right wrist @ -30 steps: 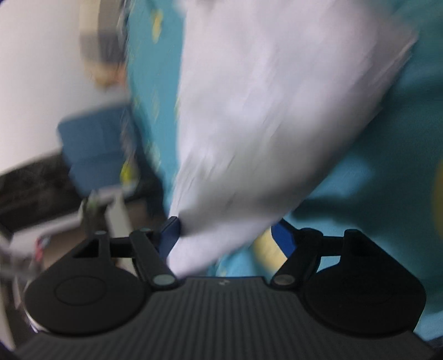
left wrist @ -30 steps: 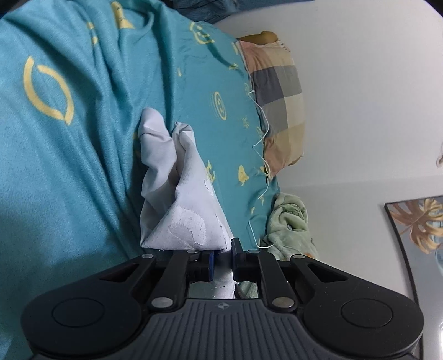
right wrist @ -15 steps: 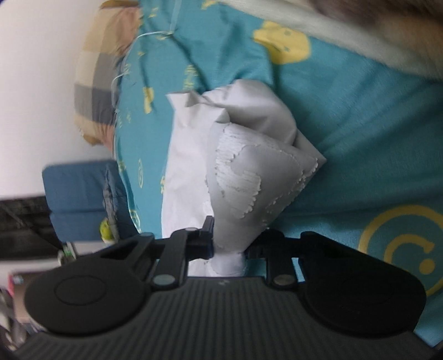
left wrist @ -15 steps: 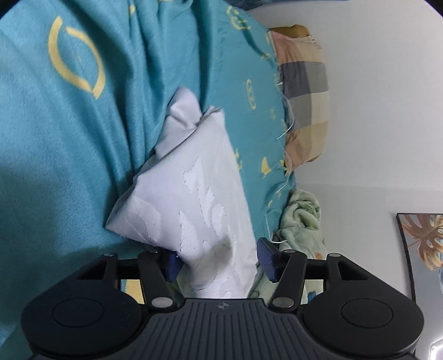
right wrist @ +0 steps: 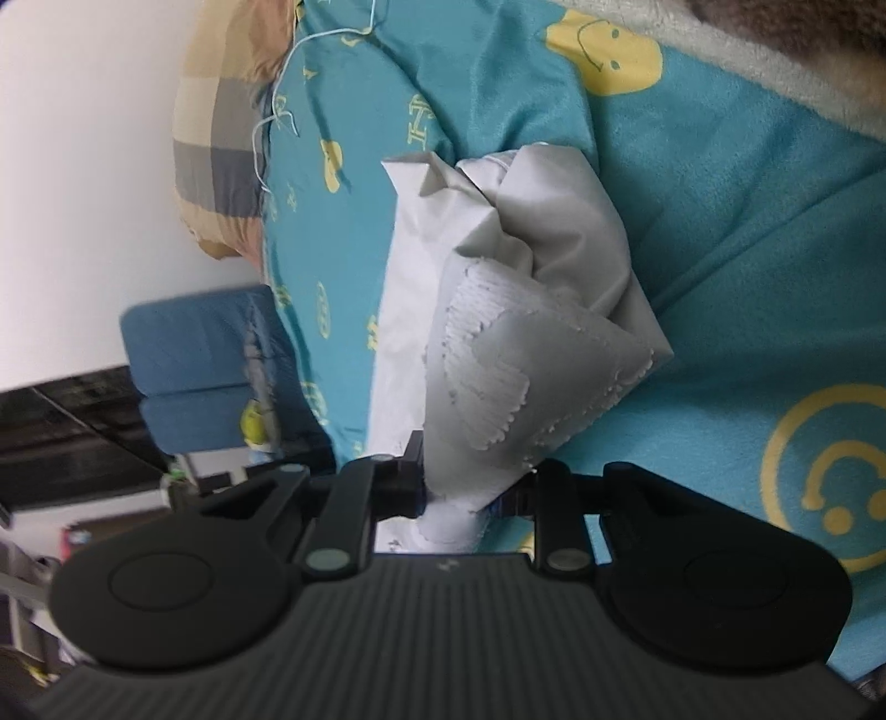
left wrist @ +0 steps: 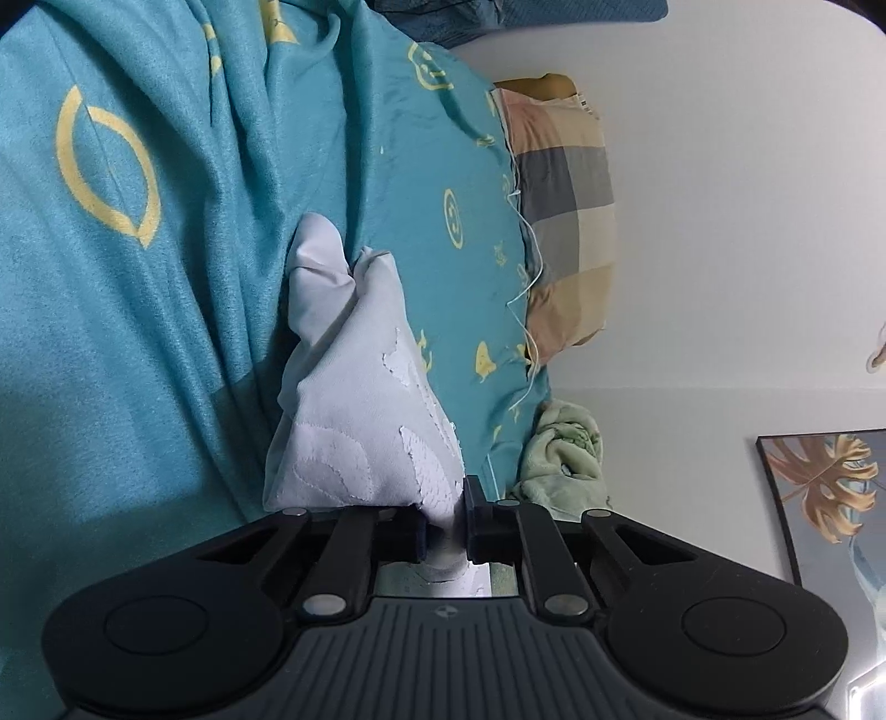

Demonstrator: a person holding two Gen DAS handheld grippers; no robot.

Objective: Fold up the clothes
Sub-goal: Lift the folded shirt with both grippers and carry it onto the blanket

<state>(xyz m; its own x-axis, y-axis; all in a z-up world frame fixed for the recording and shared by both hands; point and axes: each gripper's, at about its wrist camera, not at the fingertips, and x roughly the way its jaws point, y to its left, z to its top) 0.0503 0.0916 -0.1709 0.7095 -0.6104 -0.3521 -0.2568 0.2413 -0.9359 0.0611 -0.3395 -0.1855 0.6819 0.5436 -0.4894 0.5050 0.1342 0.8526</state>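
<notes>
A white garment with raised embroidery (left wrist: 354, 399) lies bunched on a teal bedspread (left wrist: 138, 360). My left gripper (left wrist: 446, 520) pinches a fold of its near edge, and its jaws are closing with the cloth between the pads. In the right wrist view the same white garment (right wrist: 526, 343) rises as a crumpled peak. My right gripper (right wrist: 470, 493) holds its lower corner between the pads, the jaws easing open a little while the cloth stays pressed between them.
A checked pillow (left wrist: 565, 221) lies at the bed's far edge by a white wall. A green towel (left wrist: 559, 459) hangs beside the bed, with a leaf picture (left wrist: 825, 498) to the right. A blue chair (right wrist: 194, 354) and a fluffy beige blanket (right wrist: 775, 50) are nearby.
My left gripper opened around the cloth half a second ago and has shut on it again. My right gripper went from wide open to pinching the cloth, and its view has steadied.
</notes>
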